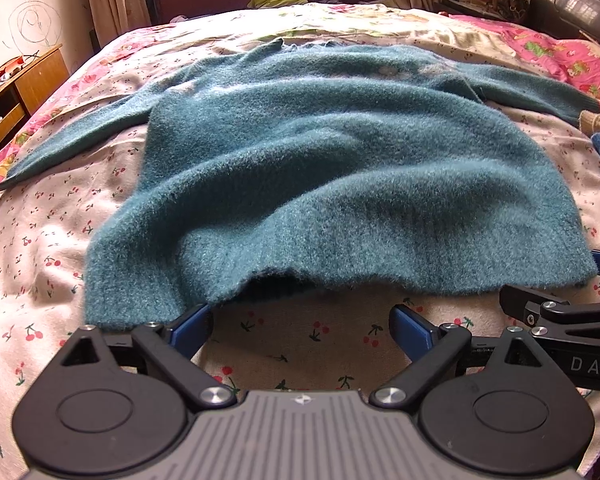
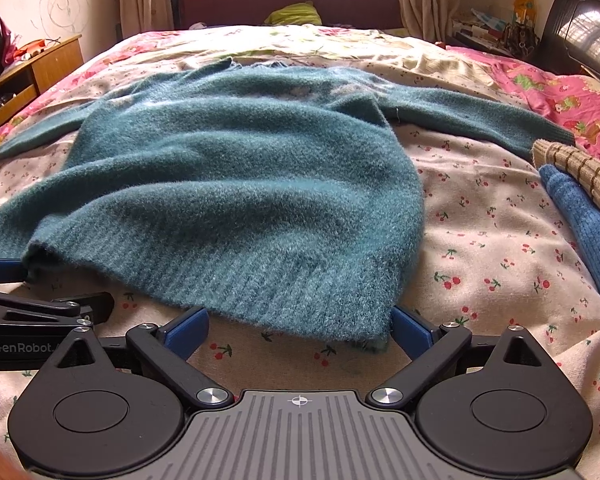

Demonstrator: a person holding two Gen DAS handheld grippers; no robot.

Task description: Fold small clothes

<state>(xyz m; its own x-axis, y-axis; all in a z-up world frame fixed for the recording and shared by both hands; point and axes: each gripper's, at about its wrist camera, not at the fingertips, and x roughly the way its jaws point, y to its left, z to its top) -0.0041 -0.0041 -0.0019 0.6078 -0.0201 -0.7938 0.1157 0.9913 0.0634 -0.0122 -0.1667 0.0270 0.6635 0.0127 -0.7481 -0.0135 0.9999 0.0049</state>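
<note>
Left wrist view: one fuzzy teal sweater (image 1: 300, 160) lies spread flat on the bed (image 1: 40, 240), both sleeves out to the sides, hem nearest the camera. The left hand-held gripper (image 1: 300, 330) is released, jaws wide apart, its left blue finger (image 1: 190, 330) touching the hem.

Right wrist view: same sweater (image 2: 228, 184), hem draped between the spread fingers of the right hand-held gripper (image 2: 300, 330), also released. Two other knit pieces at the right: a blue one (image 2: 580, 232) and a tan striped one (image 2: 580, 176).
</note>
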